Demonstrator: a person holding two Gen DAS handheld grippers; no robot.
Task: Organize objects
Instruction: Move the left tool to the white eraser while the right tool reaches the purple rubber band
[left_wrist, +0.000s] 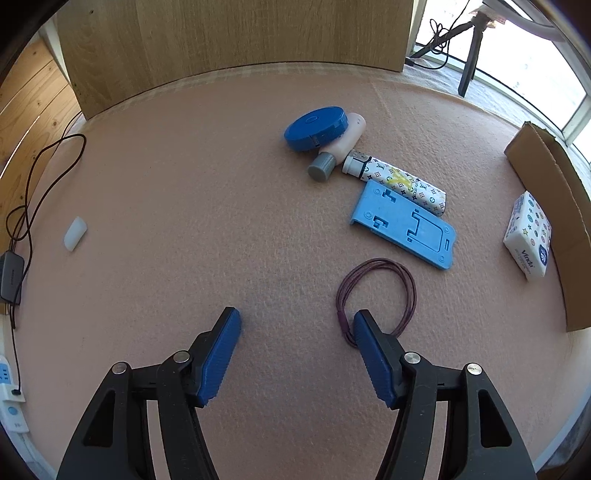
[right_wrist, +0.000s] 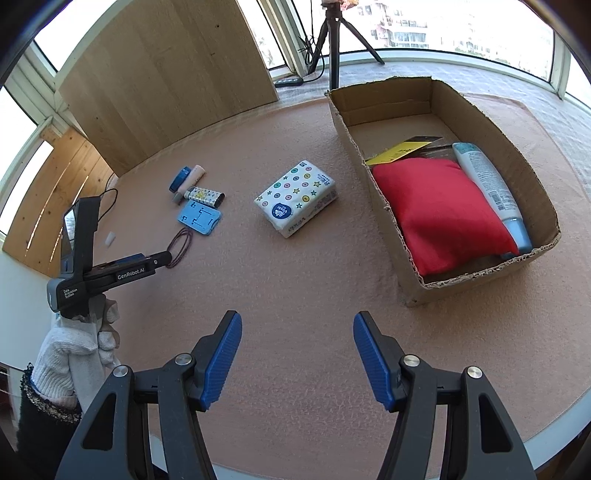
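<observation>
My left gripper (left_wrist: 297, 325) is open just above the pink felt; its right finger overlaps the near edge of a maroon cord loop (left_wrist: 376, 291). Beyond the loop lie a light blue phone stand (left_wrist: 404, 221), a patterned white tube (left_wrist: 402, 184), a beige bottle with a grey cap (left_wrist: 341, 146) and a round blue case (left_wrist: 316, 127). A tissue pack (left_wrist: 528, 236) rests by the cardboard box (left_wrist: 554, 206). My right gripper (right_wrist: 297, 325) is open over bare felt. The box (right_wrist: 369, 177) holds a red pouch (right_wrist: 439, 210) and a white tube (right_wrist: 487, 188); the tissue pack (right_wrist: 297, 197) lies left of it.
A small white piece (left_wrist: 75, 233) lies far left on the felt. Dark cables (left_wrist: 44, 177) and a power strip (left_wrist: 9, 391) run along the left edge. A wooden board (left_wrist: 236, 44) stands at the back. A tripod (right_wrist: 334, 40) stands by the window. A gloved hand (right_wrist: 74, 343) holds the left tool.
</observation>
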